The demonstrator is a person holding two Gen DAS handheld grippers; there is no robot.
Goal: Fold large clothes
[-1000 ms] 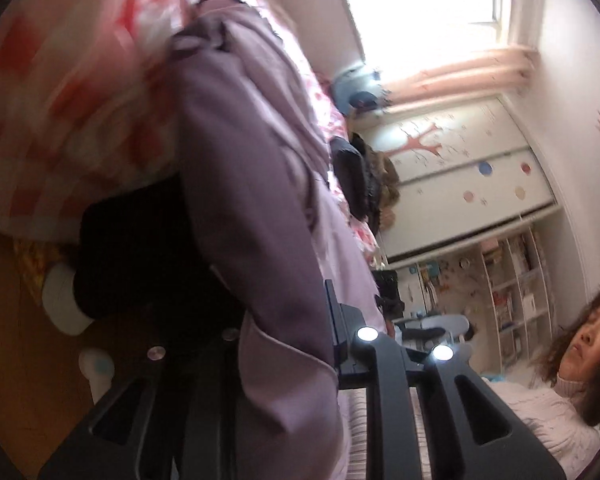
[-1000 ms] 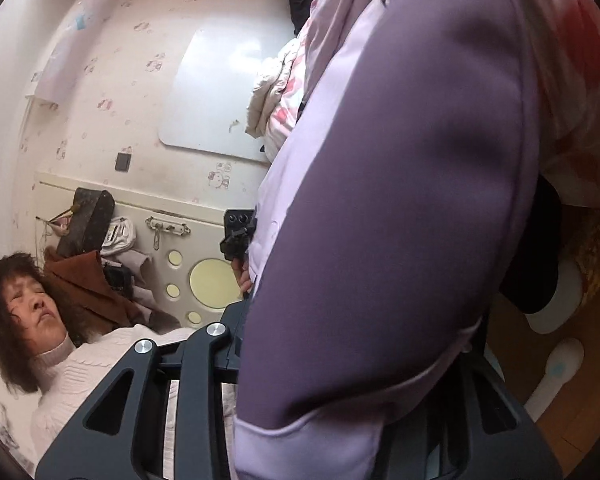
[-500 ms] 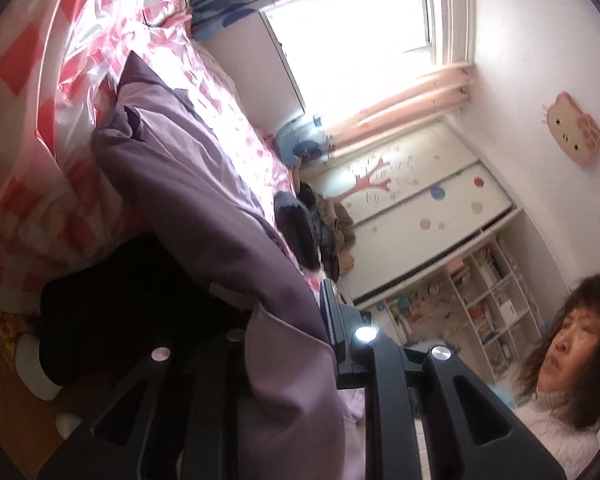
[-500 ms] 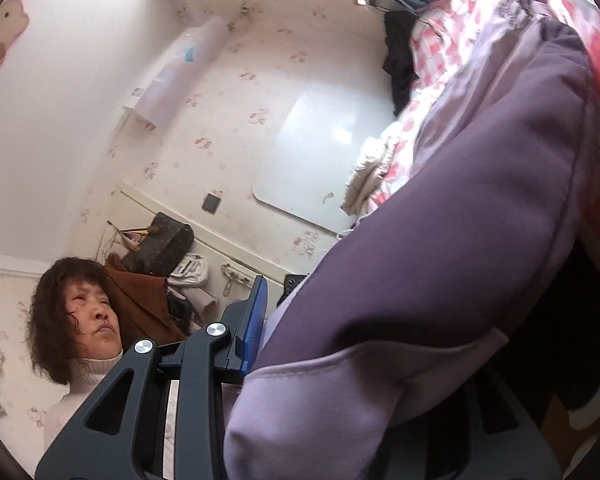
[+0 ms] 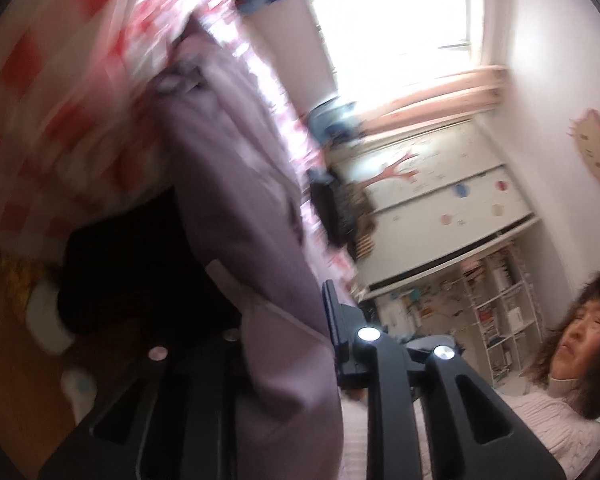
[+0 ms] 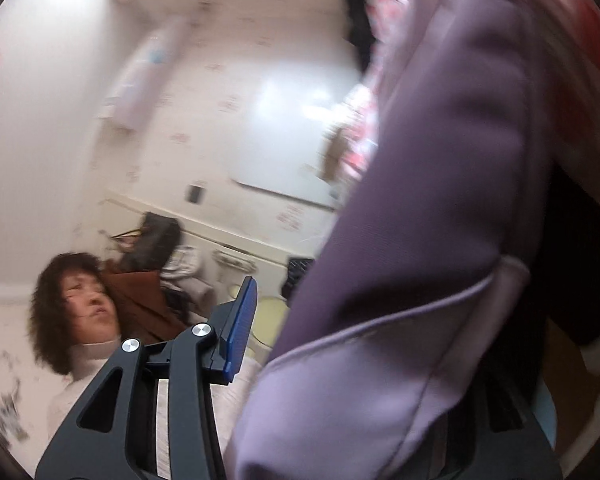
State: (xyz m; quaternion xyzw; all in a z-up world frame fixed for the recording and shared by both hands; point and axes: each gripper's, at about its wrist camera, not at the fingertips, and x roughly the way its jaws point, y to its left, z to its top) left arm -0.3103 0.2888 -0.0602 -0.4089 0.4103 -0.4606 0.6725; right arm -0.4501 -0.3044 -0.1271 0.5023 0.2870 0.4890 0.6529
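A large purple garment (image 5: 236, 200) with a paler lilac hem hangs from the red-and-white checked bed cover (image 5: 60, 92) down between my left gripper's (image 5: 284, 332) black fingers, which are shut on it. In the right wrist view the same garment (image 6: 440, 200) fills the right half and drapes over my right gripper (image 6: 360, 340). Its jaws are opening. The blue pad (image 6: 240, 328) of the near finger stands clear of the cloth with a gap beside it. The other finger is hidden behind the fabric.
A person in a pale knit sweater (image 5: 556, 424) stands close behind both grippers. A window (image 5: 392, 28), a white wardrobe (image 5: 440, 200) and shelves (image 5: 500, 312) lie beyond the bed. Dark items and slippers (image 5: 48, 320) sit on the wooden floor below the bed edge.
The right gripper's blue pad has drawn away from the purple cloth, widening the gap. Both views have swung and blurred. The left gripper keeps its hold on the garment.
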